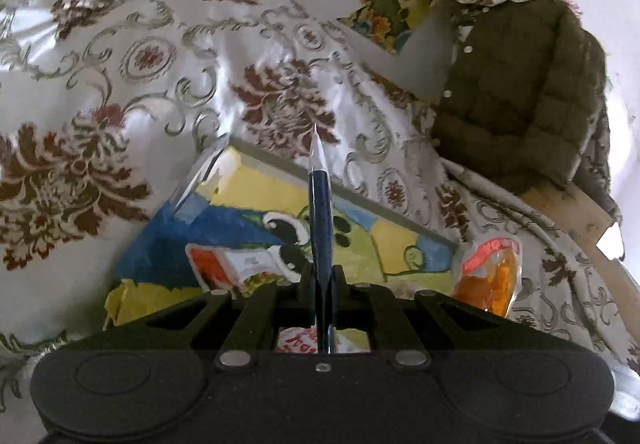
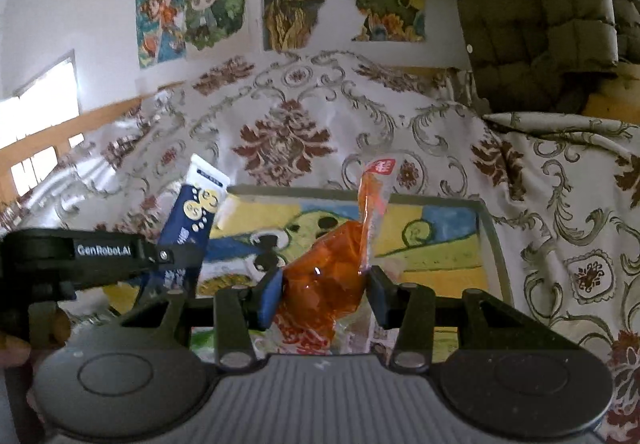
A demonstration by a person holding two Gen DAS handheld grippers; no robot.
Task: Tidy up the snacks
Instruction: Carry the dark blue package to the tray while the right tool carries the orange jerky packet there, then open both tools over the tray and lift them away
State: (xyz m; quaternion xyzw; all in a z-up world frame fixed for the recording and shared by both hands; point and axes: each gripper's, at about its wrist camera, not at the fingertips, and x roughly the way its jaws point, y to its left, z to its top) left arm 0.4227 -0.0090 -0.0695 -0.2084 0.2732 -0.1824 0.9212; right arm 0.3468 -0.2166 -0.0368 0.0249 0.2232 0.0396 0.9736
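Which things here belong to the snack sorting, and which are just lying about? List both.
Job: blue packet in left gripper; orange packet in right gripper; tray; red-and-white packet.
Lying about: jacket; posters; patterned cloth.

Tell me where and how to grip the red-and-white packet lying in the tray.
Grip the red-and-white packet by a sealed end edge, coming from above with open jaws. It lies flat on the painted tray, so the faces offer nothing to pinch; its thin edge does. Both grippers already hold snacks.
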